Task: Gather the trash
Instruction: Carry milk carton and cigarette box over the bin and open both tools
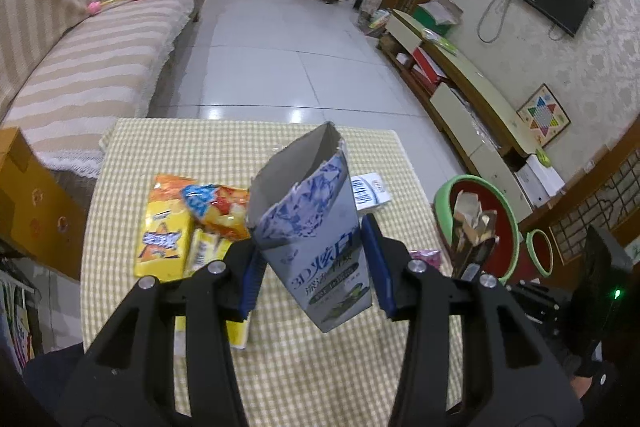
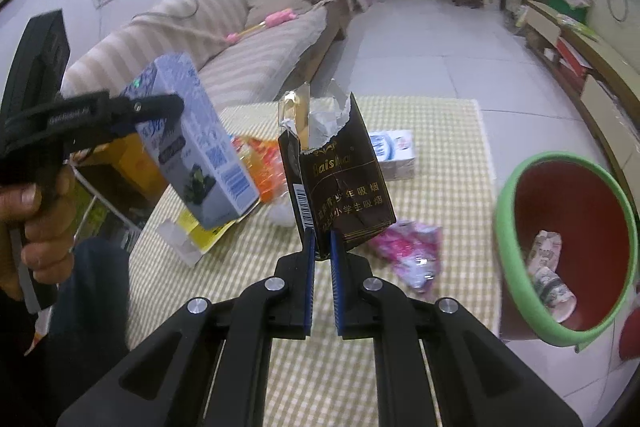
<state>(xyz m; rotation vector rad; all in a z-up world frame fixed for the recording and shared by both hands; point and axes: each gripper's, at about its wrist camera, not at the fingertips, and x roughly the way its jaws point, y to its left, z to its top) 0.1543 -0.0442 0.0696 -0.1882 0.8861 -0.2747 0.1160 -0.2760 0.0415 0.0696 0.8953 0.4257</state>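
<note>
- The left gripper (image 1: pixel 316 259) pinches a torn blue-and-white carton (image 1: pixel 316 227) above the checked table (image 1: pixel 320 367), ragged mouth up, long axis tilting away.
- The right gripper (image 2: pixel 322 247) is pressed tight on a dark brown cigarette pack (image 2: pixel 344 187), upright, its torn foil top pointing up.
- Snack wrappers (image 1: pixel 192 223) and a pink wrapper (image 2: pixel 412 251) lie below; the green-rimmed red bin (image 2: pixel 520 187) stands right of the table.

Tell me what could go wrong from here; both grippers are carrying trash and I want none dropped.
The right gripper pinches only the bottom edge of the torn dark cigarette pack, so it may pivot or slip out. The left gripper holds the blue-grey carton tilted; it could slide free short of the green-rimmed bin.
</note>
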